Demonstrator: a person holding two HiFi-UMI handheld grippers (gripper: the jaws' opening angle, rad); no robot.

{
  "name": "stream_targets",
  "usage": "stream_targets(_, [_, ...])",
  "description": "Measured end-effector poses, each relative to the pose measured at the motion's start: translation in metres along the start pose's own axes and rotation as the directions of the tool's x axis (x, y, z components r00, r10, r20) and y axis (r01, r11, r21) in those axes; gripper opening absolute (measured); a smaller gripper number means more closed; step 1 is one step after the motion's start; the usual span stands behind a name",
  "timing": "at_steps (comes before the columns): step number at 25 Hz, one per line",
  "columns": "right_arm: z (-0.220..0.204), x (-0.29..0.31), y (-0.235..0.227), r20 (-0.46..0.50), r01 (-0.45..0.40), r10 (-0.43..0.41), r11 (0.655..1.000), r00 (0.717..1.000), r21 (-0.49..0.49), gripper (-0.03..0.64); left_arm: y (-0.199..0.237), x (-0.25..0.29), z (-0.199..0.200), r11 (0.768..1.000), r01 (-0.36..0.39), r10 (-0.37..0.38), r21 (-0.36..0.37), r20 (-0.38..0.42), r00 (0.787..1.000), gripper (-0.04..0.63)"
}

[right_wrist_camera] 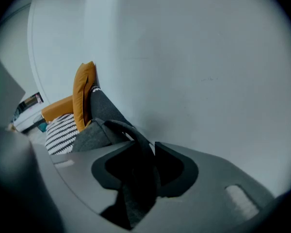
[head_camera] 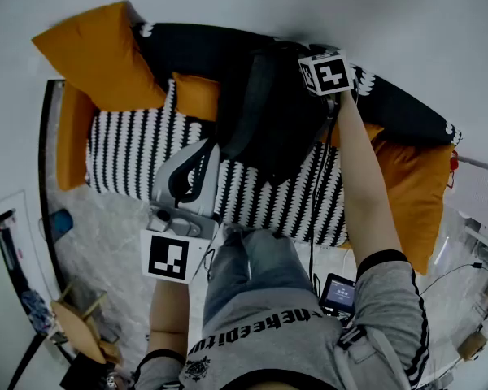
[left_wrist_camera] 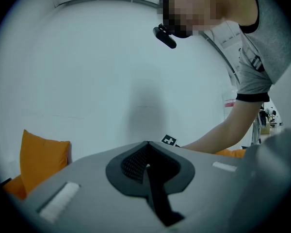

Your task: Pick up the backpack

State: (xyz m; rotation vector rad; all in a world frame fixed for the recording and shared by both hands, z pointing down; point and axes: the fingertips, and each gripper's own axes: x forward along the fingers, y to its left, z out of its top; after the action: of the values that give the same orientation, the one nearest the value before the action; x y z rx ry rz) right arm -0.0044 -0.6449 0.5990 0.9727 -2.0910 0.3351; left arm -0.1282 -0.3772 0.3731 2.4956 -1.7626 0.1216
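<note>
My right gripper (right_wrist_camera: 148,148) at twelve o'clock squeezed the strap (right_wrist_camera: 131,130) of the dark grey cloth backpack (head_camera: 264,116); my left gripper's (left_wrist_camera: 146,144) fingers were pressed together.

The dark grey fabric backpack (head_camera: 264,112) stands on the black-and-white striped sofa (head_camera: 130,149), between a large orange square cushion (head_camera: 98,55) on the left and a second orange cushion (head_camera: 419,193) on the right. The right gripper (right_wrist_camera: 150,152) is at its top, jaws around the top strap (right_wrist_camera: 133,132). The left gripper (head_camera: 202,149) hangs over the seat, just left of the backpack.
</note>
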Motion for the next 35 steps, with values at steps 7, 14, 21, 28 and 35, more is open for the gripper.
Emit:
stream_targets(7, [0.013, 0.012, 0.008, -0.039, 0.016, -0.023, 0.987, 0.999, -0.162, 0.103, 0.002, 0.001, -0.003, 1.000, 0.002, -0.002, -0.002, -0.002, 1.000, 0.020])
stream_targets(14, [0.006, 0.027, 0.004, -0.131, -0.010, -0.009, 0.989, 0.991, -0.145, 0.087, 0.008, 0.002, -0.004, 1.000, -0.011, 0.011, -0.008, -0.010, 1.000, 0.020])
stream_targets(21, [0.007, 0.029, 0.006, -0.092, 0.029, -0.039, 0.993, 0.995, -0.110, 0.058, 0.011, -0.001, -0.006, 1.000, -0.015, 0.015, -0.018, -0.007, 1.000, 0.020])
stream_targets(28, [0.008, 0.002, 0.015, 0.096, 0.162, -0.147, 0.972, 0.984, -0.171, 0.037, 0.007, -0.009, -0.005, 1.000, -0.006, 0.006, -0.006, -0.006, 1.000, 0.020])
stream_targets(35, [0.012, -0.040, 0.038, 0.233, 0.241, -0.200, 0.957, 0.952, -0.164, 0.037, 0.006, -0.025, 0.001, 1.000, -0.003, 0.003, 0.011, 0.008, 1.000, 0.020])
